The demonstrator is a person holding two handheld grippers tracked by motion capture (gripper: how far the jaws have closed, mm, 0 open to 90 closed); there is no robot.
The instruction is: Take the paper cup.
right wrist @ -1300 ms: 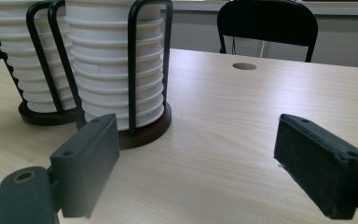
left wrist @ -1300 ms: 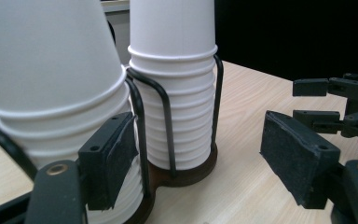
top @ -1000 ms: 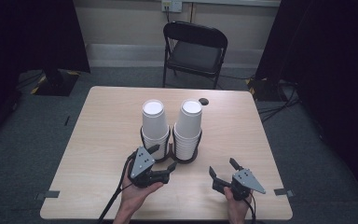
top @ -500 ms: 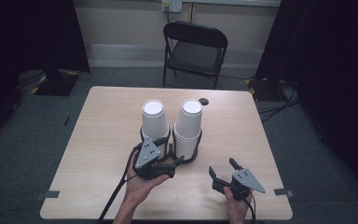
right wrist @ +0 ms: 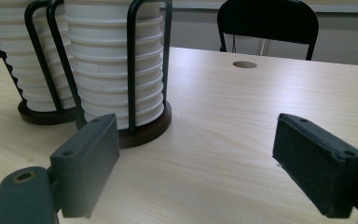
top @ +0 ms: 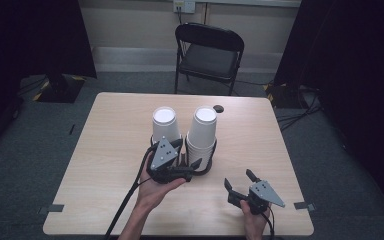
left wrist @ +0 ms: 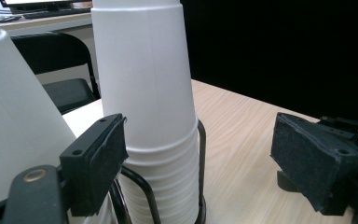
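**Ana:** Risk first: the left gripper [top: 190, 162] is up against the right-hand stack of paper cups [top: 202, 131], low on its side where the nested rims bunch up. From the left gripper view, one pad sits just at the stack's wall [left wrist: 144, 93] and the other is well off to the side, so the jaws are spread, pinching nothing. If they nip several rims at once, a clump could come up, or the wire holder [top: 211, 159] might lift with it.

**Ben:** And the neighbouring stack [top: 165, 122] is right beside it. A sideways nudge could tilt that one.

**Ana:** Agreed. Both stacks stand upside down in their holders at mid-surface [top: 105, 150]. The right gripper [top: 240, 181] rests near the front edge, jaws wide apart, nothing between them.

**Ben:** What's changed?

**Ana:** A second ago the left gripper sat lower, nearer the front edge; now it has risen and moved in toward the right-hand stack, and its jaws have just been closing, with the stack's side between them but ungripped. The right gripper hasn't budged. Stacks look undisturbed.
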